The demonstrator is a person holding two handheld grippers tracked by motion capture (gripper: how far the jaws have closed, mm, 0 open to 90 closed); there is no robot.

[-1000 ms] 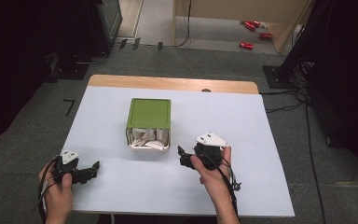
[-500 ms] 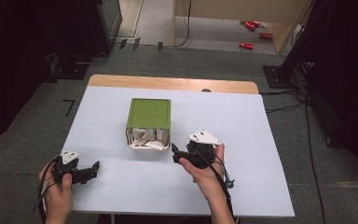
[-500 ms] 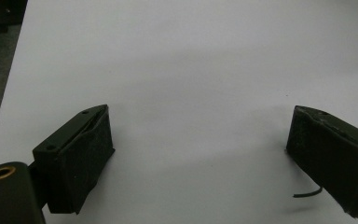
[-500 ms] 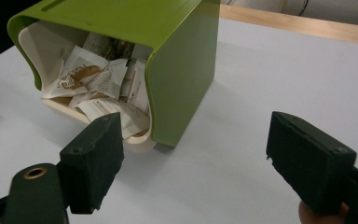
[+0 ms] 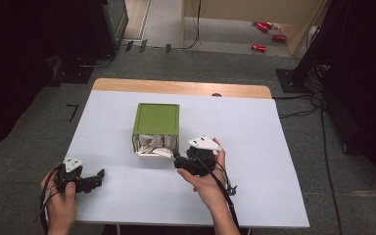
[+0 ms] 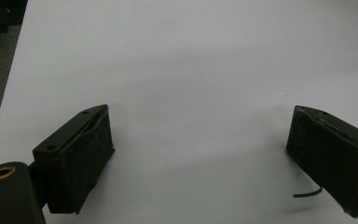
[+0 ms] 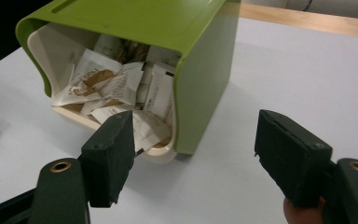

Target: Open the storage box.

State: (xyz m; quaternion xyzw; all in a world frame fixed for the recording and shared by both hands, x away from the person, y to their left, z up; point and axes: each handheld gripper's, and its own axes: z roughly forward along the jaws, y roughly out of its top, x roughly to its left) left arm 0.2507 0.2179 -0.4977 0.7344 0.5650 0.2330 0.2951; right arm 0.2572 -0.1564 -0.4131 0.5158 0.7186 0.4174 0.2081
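A green box (image 5: 156, 120) lies on its side on the white table (image 5: 254, 127), its open end toward me. Several paper packets (image 5: 152, 144) fill the cream inner tray and spill from its mouth. My right gripper (image 5: 178, 161) sits at the box's near right corner, open; its jaws have just been closing. In the right gripper view the box (image 7: 200, 70) and packets (image 7: 121, 88) loom just ahead of the right gripper (image 7: 193, 135), and neither pad touches them. My left gripper (image 5: 98, 177) rests open near the table's front left, with bare table between the jaws of the left gripper (image 6: 200, 126).
A wooden strip (image 5: 181, 88) runs along the table's far edge. Beyond it the floor holds red objects (image 5: 264, 27), cables and dark stands. White table surface stretches to the right of the box and between the two hands.
My right gripper has slid left and slightly forward toward the box's open end, with its jaws a little narrower. The left gripper and the box have stayed put.
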